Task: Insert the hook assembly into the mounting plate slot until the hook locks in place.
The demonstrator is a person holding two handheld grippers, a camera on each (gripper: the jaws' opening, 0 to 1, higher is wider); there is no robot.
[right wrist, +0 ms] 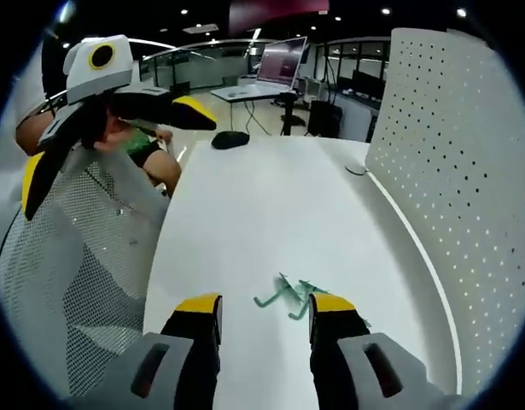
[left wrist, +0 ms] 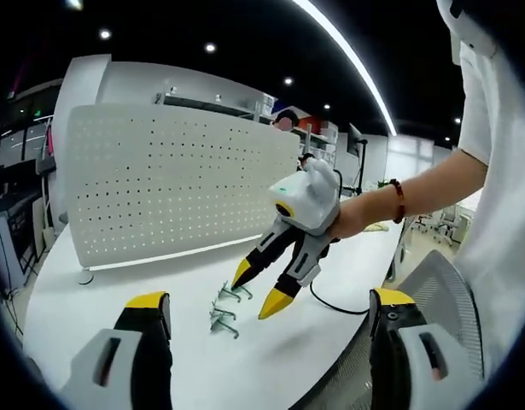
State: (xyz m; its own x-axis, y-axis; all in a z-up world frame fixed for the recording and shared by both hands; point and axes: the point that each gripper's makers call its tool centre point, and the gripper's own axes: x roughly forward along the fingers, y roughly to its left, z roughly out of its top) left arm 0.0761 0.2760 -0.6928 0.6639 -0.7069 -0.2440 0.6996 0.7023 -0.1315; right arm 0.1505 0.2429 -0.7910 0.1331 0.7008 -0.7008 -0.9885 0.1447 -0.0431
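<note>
Two small metal hooks point(left wrist: 224, 309) lie close together on the white table point(left wrist: 117, 290), in front of the white perforated mounting plate point(left wrist: 177, 179), which stands upright. My right gripper point(left wrist: 258, 289), held by a hand, hovers just over them, open, its yellow tips pointing down. In the right gripper view the hooks point(right wrist: 288, 299) lie just ahead of my right gripper point(right wrist: 265, 305), nearer its right finger, with nothing gripped. The plate point(right wrist: 458, 171) rises at the right. My left gripper point(left wrist: 269, 299) is wide open and empty, back from the hooks; it also shows at upper left point(right wrist: 113, 145).
A grey mesh chair point(right wrist: 83, 256) stands against the table's near edge. A black mouse point(right wrist: 230, 139) and a laptop point(right wrist: 275, 68) sit at the table's far end. A black cable point(left wrist: 335, 306) runs across the table by the right hand. A person's torso is at the right point(left wrist: 501, 171).
</note>
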